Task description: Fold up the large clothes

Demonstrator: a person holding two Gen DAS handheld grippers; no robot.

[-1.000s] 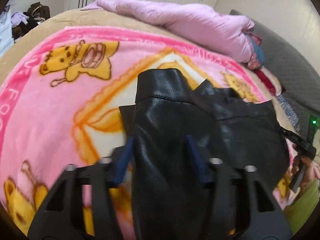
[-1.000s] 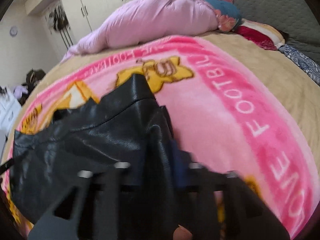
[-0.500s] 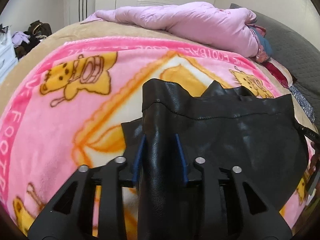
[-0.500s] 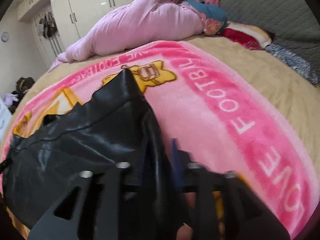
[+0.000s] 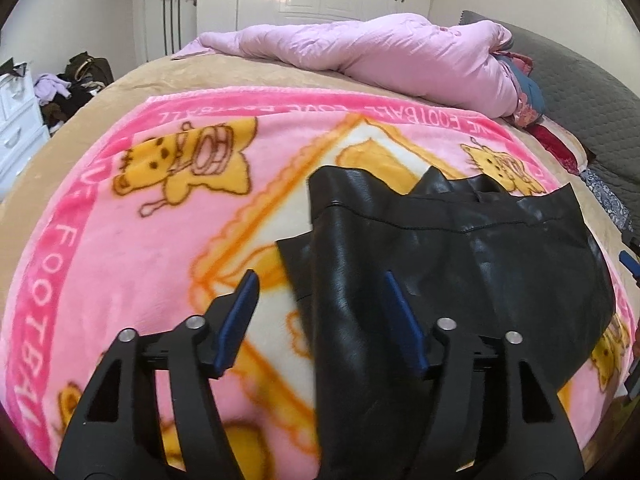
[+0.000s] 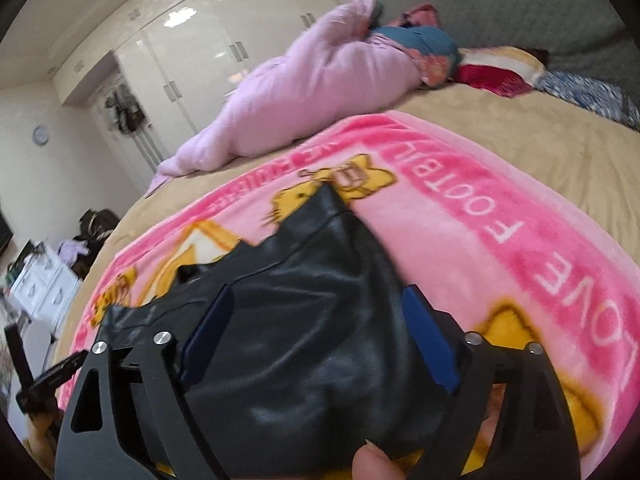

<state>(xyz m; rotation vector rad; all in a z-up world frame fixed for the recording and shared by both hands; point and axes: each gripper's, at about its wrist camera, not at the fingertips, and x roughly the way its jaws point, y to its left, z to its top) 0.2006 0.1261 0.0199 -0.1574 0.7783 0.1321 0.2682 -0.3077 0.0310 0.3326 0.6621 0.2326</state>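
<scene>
- A black shiny jacket [image 5: 460, 264] lies on a pink blanket [image 5: 120, 248] on the bed. It looks like leather.
- The jacket sits on the near half of the blanket, with one end close to both claws.
- The left gripper [image 5: 320, 320] has blue pads. Its jaws are opening. A fold of the jacket runs between them, against the right pad, but the left pad stands clear of it over the blanket. It has let go.
- The right gripper [image 6: 320, 332] also has blue pads. Its jaws are opening wide. The jacket lies between them and bulges up, but the pads do not squeeze it. It has let go too.
- A fingertip [image 6: 372, 462] of the person shows at the bottom of the right wrist view.
- The blanket has white letters on its dark pink border. In the right wrist view they read "LOVE FOOTB", and the rest is blurry. In the left wrist view the side border reads "FOOTBA", and the top border reads "FOOTBALL" upside down.
- The blanket shows yellow cartoon animals [image 5: 188, 168] and an orange wavy frame.
- A puffy light pink quilt [image 5: 380, 52] is bunched up at the far side of the bed.
- White closet doors [image 6: 208, 52] stand behind the bed.
- A round clock [image 6: 40, 135] hangs on the wall; its face is too small to read.
</scene>
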